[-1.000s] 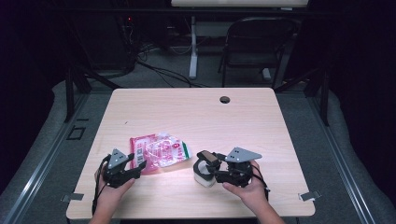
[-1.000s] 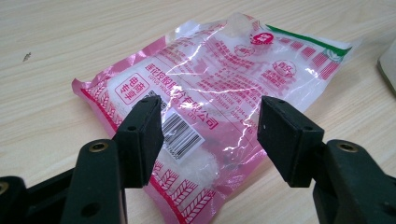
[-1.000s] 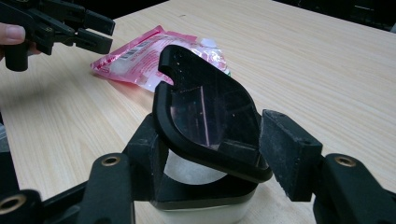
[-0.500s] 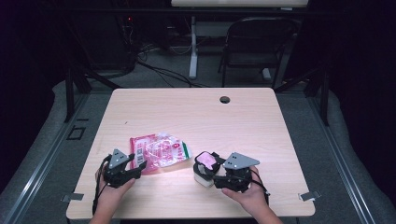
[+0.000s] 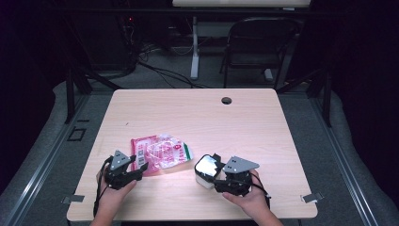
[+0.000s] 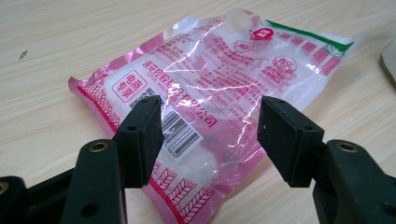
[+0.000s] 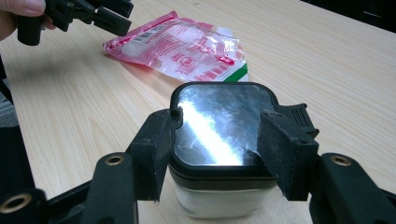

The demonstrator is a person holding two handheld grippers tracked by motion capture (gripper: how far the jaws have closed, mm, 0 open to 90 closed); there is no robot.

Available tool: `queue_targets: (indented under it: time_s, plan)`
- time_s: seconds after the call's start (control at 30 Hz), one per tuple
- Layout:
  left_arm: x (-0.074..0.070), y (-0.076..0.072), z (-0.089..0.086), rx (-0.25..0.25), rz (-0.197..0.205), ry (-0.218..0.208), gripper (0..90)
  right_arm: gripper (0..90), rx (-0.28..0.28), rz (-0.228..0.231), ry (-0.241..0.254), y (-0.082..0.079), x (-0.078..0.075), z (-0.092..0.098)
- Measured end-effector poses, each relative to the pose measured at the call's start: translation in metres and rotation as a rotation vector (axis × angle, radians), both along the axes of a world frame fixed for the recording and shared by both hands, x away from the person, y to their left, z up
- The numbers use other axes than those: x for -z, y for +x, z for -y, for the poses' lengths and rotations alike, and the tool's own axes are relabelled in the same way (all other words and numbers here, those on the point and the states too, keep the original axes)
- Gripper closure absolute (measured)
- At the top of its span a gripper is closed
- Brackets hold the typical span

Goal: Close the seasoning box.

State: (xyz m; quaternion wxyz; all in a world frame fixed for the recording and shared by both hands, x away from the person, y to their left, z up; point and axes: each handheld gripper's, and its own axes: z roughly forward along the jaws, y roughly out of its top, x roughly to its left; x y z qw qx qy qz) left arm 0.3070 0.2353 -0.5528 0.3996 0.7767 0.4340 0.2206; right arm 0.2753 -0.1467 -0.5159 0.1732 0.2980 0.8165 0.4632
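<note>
My right gripper [image 7: 212, 140] is clamped on the square jar [image 7: 217, 140] with the shiny lid, sitting on the table [image 5: 263, 122] right in front of me. Left gripper [image 6: 210, 130] is spread wide, hovering over the near end of the pink bag [image 6: 210, 84], which lies flat just past the jar.

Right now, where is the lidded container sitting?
In the high view the lidded container stands near the table's front edge, right of centre, between the right gripper's jaws and just right of the pink bag.
</note>
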Motion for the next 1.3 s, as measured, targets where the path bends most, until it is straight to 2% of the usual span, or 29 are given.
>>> queue_targets:
  time_s: [0.63,0.97,1.3]
  plan:
    - [0.001,0.0,0.001,0.003,-0.001,0.004,40.4,44.5,0.008,-0.008,0.012,0.001,0.001,0.002]
    - [0.001,0.0,0.002,0.003,0.0,0.003,40.4,44.4,0.042,-0.011,0.049,0.004,-0.003,0.014]
    - [0.001,0.001,0.0,-0.001,-0.002,0.001,40.4,44.2,0.085,-0.016,0.08,0.009,-0.014,0.032]
